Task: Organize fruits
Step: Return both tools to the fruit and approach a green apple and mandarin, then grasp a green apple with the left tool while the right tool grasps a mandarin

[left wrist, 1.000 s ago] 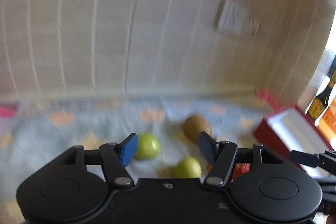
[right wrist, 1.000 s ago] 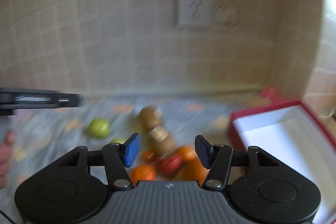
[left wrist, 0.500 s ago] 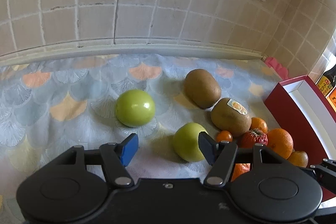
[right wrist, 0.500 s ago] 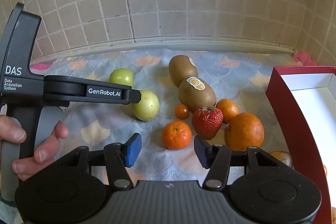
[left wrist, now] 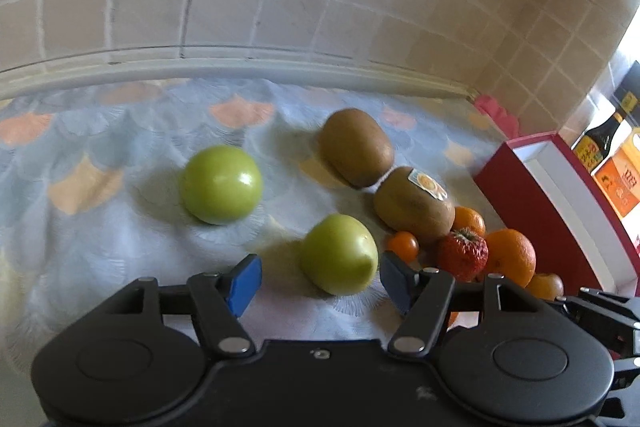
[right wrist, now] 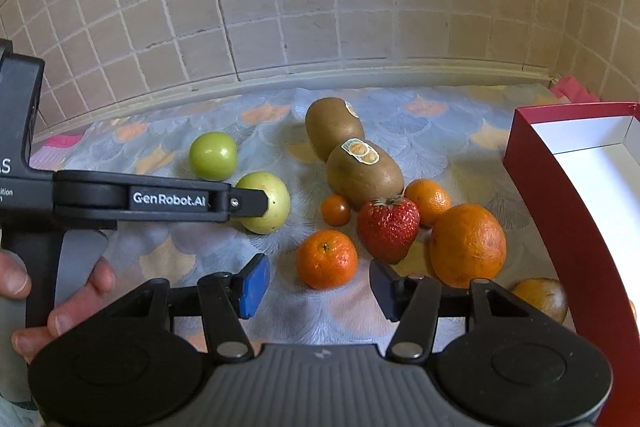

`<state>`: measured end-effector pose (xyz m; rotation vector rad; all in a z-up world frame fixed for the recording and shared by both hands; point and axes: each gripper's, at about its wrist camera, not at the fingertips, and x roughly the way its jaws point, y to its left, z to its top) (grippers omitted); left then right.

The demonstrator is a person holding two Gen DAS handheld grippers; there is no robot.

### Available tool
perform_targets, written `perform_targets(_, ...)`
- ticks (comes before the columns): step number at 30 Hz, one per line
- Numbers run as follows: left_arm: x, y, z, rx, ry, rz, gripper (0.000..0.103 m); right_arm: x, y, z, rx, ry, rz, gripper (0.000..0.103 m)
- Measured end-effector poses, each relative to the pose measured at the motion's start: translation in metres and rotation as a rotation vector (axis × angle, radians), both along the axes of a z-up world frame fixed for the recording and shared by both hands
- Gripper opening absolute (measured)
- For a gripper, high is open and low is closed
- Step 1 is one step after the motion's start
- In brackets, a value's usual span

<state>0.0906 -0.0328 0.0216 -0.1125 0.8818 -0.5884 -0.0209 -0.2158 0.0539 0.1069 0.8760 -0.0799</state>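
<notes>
The left gripper (left wrist: pixel 320 281) is held wide open, and nothing is gripped by it. A near green apple (left wrist: pixel 339 254) is seen just in front, between its blue pads (left wrist: pixel 243 282). The right gripper (right wrist: pixel 318 287) is spread open too, and a small orange (right wrist: pixel 327 259) is seen just ahead of it. The other fruits are bunched on the patterned cloth (right wrist: pixel 432 131): two kiwis (right wrist: pixel 364 174), a strawberry (right wrist: pixel 387 229), a big orange (right wrist: pixel 467 245). A red box (right wrist: pixel 560 195) is placed to the right.
</notes>
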Motion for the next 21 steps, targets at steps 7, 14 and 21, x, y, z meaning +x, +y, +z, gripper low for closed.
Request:
perform_targets(7,0.007,-0.014,-0.005,0.023,-0.016,-0.004,0.078,0.012,0.000,-0.011,0.005,0.025,-0.006,0.053)
perform_targets(14,0.010,-0.016,-0.007,0.024,-0.025,-0.002,0.072,0.023,-0.004,-0.023,0.018,0.039,-0.015,0.047)
perform_targets(21,0.000,-0.024,-0.003,0.056,-0.073,-0.029,0.056,0.022,0.001,-0.024,-0.026,0.021,0.014,0.041)
